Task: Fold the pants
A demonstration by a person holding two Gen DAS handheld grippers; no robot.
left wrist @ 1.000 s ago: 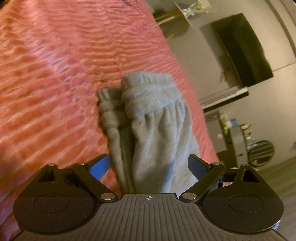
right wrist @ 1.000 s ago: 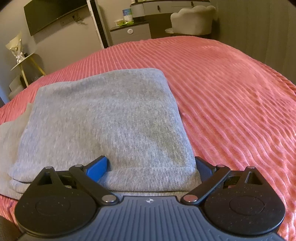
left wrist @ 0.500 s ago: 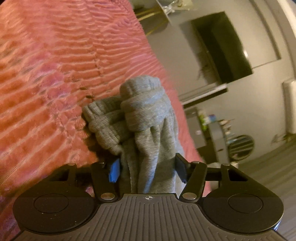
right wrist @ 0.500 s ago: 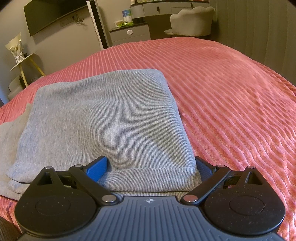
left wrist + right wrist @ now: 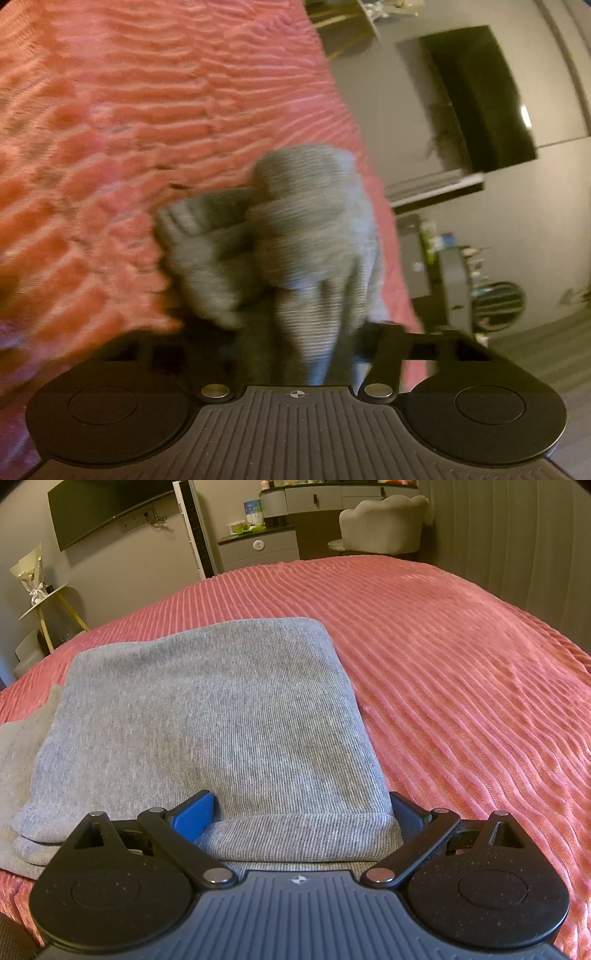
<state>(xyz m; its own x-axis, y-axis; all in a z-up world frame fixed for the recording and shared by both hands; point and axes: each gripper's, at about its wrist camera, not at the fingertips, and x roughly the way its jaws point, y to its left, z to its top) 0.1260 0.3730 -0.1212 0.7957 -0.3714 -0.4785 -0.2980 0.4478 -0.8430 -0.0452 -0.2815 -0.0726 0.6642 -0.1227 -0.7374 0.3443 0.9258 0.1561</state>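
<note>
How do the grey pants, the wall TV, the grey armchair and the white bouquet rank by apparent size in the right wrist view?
1. grey pants, nearest
2. wall TV
3. grey armchair, roughly TV-sized, unsure
4. white bouquet

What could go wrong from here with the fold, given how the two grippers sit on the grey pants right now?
1. The left gripper is closing on a bunched, scrunched end of the grey pants; it may pinch only some layers, so lifting could leave the rest behind.
2. The right gripper stands wide open around the folded edge, so nothing there is clamped and a pull from the left could drag the neat stack askew.
3. The ribbed pink bedspread could get caught along with the cloth.
</note>
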